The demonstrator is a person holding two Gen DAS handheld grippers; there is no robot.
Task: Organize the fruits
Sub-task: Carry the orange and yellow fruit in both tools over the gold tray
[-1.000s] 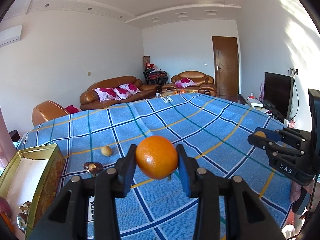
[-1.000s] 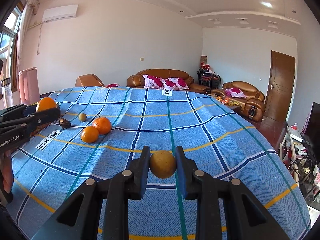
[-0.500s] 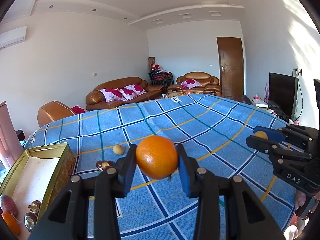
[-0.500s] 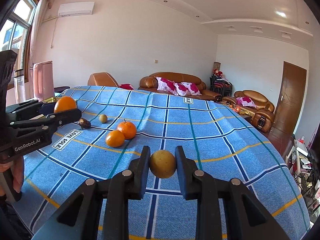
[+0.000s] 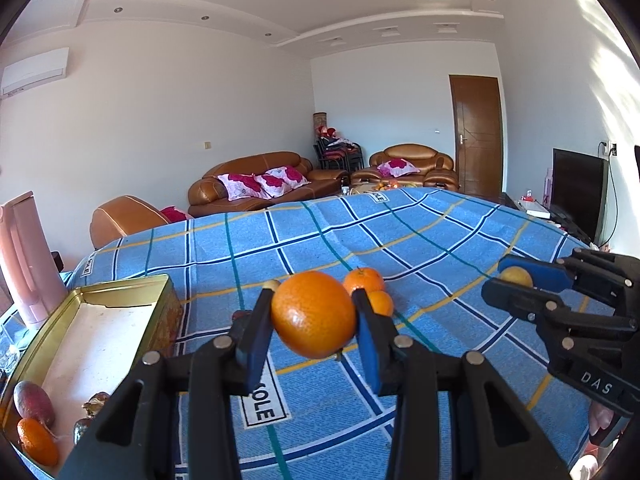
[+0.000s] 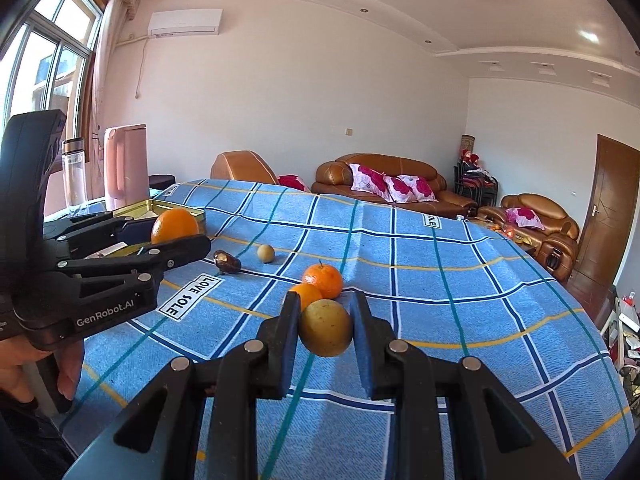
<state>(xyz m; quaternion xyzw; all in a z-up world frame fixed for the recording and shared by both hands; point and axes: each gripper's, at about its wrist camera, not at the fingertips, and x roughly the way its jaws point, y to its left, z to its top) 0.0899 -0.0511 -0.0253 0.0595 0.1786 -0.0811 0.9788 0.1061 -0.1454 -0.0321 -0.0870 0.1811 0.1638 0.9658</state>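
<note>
Fruits are already in both tools: the left gripper pinches a large orange across its widest part, and the right gripper is pressed onto a small yellow-brown round fruit, also at its middle. Both are lifted clear of the blue checked cloth.

Outward from the right gripper, at about 11 o'clock just beyond its fingertips, two small oranges sit touching each other on the cloth. Further on at 10 o'clock lie a pale little ball-shaped fruit and a dark brown shiny item, near each other but apart.

From the left gripper, at 9 o'clock, a gold tin tray stands on the cloth; its near corner holds a reddish fruit, a small orange and some shiny wrapped pieces.

The big orange looks firm with a slightly waxy peel, moderately heavy, so a hold across the equator suits it; squeezing harder would bruise it. The yellow fruit seems light and hard-skinned, and likely to roll when set down.
</note>
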